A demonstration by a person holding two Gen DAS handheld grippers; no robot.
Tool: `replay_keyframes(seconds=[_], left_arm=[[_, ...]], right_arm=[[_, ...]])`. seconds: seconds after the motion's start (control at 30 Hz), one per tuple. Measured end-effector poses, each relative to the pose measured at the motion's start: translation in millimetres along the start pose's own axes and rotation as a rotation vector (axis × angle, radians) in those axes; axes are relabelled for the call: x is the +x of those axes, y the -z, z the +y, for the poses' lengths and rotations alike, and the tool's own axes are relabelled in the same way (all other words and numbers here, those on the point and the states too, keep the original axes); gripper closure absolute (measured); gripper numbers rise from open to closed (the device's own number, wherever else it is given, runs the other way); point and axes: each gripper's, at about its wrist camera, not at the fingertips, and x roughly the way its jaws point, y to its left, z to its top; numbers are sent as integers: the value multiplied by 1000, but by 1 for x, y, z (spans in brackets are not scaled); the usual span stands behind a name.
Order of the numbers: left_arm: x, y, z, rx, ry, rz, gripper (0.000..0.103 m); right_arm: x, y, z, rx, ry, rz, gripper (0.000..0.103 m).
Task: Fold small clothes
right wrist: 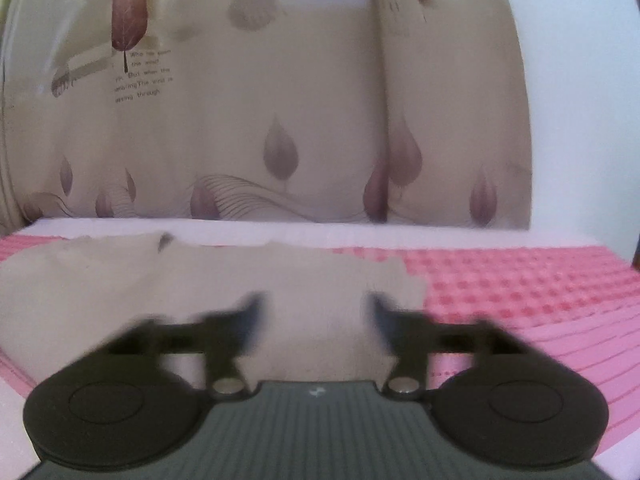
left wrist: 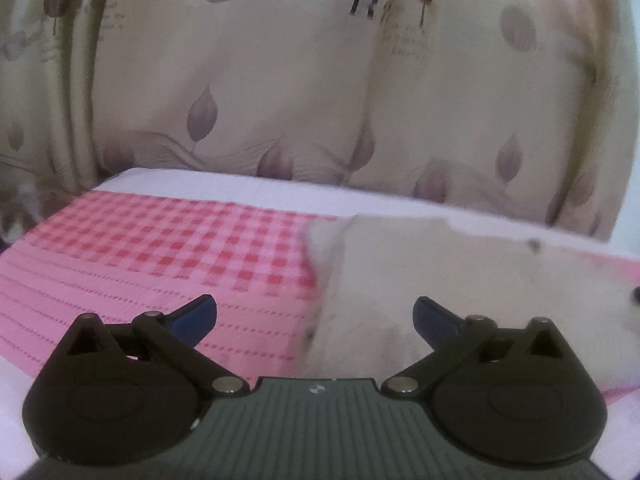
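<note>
A small cream garment [left wrist: 460, 280] lies flat on a pink checked cloth [left wrist: 160, 248]. In the left wrist view it fills the right half, and its left edge runs between the fingers. My left gripper [left wrist: 315, 316] is open and empty, low over that edge. In the right wrist view the garment [right wrist: 200, 288] spreads across the left and middle. My right gripper [right wrist: 314, 312] is open and empty above the garment's right part; its fingers are blurred by motion.
A beige curtain with leaf prints [left wrist: 280, 80] hangs close behind the table's far edge and also shows in the right wrist view [right wrist: 260, 120]. A white border [right wrist: 360, 232] runs along the back of the pink cloth [right wrist: 520, 288].
</note>
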Motion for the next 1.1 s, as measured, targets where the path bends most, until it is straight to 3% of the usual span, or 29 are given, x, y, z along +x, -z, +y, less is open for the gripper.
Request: replay_keyframes(seconds=[0.27, 0.47, 0.8, 1.1], left_arm=[[18, -3, -3, 12, -87, 18, 0], [27, -3, -1, -4, -89, 56, 0], [28, -2, -1, -2, -99, 61, 0], [27, -2, -1, 5, -104, 62, 0]], right_arm=[[24, 2, 30, -167, 7, 142, 9], [27, 4, 34, -182, 48, 156, 0], [25, 5, 41, -225, 75, 149, 0], [29, 3, 29, -145, 38, 182, 0]])
